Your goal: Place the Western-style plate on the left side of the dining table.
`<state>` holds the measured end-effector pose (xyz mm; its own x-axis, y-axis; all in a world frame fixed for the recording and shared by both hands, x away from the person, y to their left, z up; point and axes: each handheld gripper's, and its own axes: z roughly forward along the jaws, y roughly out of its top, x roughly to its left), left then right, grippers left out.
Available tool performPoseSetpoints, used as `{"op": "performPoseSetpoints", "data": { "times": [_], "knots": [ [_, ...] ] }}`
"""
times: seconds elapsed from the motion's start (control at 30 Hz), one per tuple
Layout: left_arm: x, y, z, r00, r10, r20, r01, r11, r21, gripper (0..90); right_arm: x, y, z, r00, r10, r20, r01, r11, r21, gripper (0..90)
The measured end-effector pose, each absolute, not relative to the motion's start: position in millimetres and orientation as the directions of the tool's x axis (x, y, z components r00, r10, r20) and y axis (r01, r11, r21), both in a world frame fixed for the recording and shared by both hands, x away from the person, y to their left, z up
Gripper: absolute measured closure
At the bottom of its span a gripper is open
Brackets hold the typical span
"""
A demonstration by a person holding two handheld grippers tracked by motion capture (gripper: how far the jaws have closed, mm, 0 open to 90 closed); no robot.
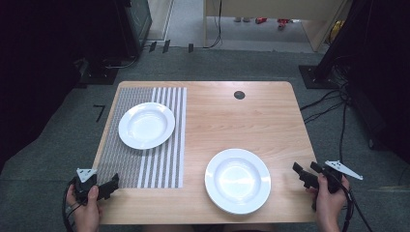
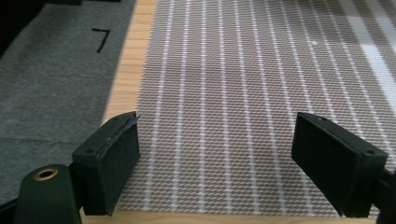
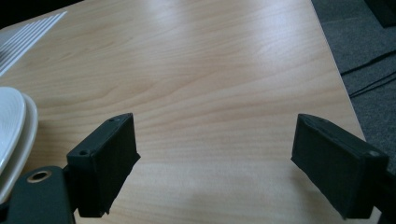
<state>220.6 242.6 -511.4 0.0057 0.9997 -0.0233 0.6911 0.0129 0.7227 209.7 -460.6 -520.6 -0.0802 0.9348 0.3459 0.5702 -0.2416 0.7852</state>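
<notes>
A white plate (image 1: 146, 125) rests on the striped grey placemat (image 1: 126, 159) at the table's left. A second white plate (image 1: 237, 180) lies on the bare wood near the front, right of centre; its rim (image 3: 14, 135) shows at the left edge of the right gripper view. My left gripper (image 1: 112, 183) hovers at the front left corner, over the placemat's near edge (image 2: 219, 140), jaws wide apart with nothing between them. At the front right edge my right gripper (image 1: 303, 171) stands open over bare wood, just right of the near plate.
The wooden table (image 1: 241, 121) has a round black cable hole (image 1: 239, 94) near its far edge. Cables (image 1: 321, 104) run over the grey carpet to the right. Dark equipment stands at the far left and right of the floor.
</notes>
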Motion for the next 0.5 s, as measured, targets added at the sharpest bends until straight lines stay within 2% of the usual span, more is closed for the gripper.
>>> {"op": "performPoseSetpoints", "data": {
  "times": [0.27,0.5],
  "knots": [
    [215,245,-516,0.006,1.0,0.0,0.686,-0.004,0.727,15.7,200,-462,-525,-0.04,0.948,0.317,0.609,-0.228,0.76,14.4],
    [213,244,-518,0.005,1.0,-0.003,0.673,-0.001,0.739,14.9,202,-447,-524,-0.053,0.976,0.212,0.652,-0.127,0.748,14.5]
  ]
}}
